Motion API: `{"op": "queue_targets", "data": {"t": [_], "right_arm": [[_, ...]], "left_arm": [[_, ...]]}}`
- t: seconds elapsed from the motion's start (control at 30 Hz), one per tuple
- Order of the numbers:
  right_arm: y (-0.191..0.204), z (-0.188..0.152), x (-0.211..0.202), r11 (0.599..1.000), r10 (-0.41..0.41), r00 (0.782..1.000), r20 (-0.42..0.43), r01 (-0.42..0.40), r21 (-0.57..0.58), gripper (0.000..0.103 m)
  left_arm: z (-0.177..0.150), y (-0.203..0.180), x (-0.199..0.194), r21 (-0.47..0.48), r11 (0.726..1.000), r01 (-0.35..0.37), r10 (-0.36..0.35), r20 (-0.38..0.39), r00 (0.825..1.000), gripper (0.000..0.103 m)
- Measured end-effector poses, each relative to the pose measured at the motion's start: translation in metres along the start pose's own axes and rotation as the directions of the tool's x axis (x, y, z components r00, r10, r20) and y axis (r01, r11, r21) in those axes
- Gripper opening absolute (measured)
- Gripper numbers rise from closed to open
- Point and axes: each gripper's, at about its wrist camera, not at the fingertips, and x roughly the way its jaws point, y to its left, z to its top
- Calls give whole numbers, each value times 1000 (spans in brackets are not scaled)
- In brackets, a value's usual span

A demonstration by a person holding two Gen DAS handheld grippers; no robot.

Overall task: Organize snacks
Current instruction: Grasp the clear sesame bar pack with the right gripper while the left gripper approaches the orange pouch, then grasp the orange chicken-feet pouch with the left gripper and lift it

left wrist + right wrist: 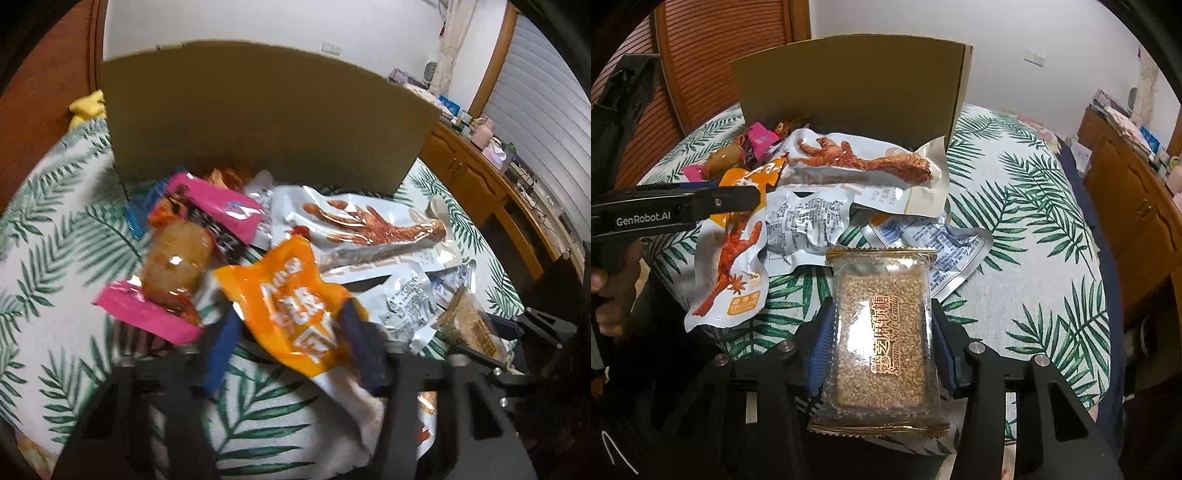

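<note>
I am holding the sesame soft candy pack [882, 336] clamped between the right gripper [882, 325] pads, above the leaf-print cloth [1034, 229]. My left gripper [288, 321] is pinching the orange chicken-feet packet [291, 299], lying among the snack pile in front of the cardboard box [266, 114].

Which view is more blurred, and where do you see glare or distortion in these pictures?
Left wrist view: clearly softer, with motion smear on the orange packet and the left gripper; glare on the pink packet. Right wrist view: sharp, print readable on the sesame candy packet, with a white reflection on its film. Both: fisheye bends the cardboard box edges, corners dark.
</note>
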Motion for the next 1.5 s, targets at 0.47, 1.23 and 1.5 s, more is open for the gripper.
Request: {"op": "queue_targets", "data": {"t": [0.47,1.23,1.5], "right_arm": [[8,5,-3,1000,0,999,50,0,-3,44],[12,24,-33,1000,-5,987,162,4,7,44],[13,38,-41,1000,-18,984,179,18,6,44]], "left_arm": [[1,27,-22,-62,995,80,-76,58,995,15],[15,16,-90,37,998,44,-53,298,953,0],[25,19,-84,48,998,32,-44,271,962,0]]}}
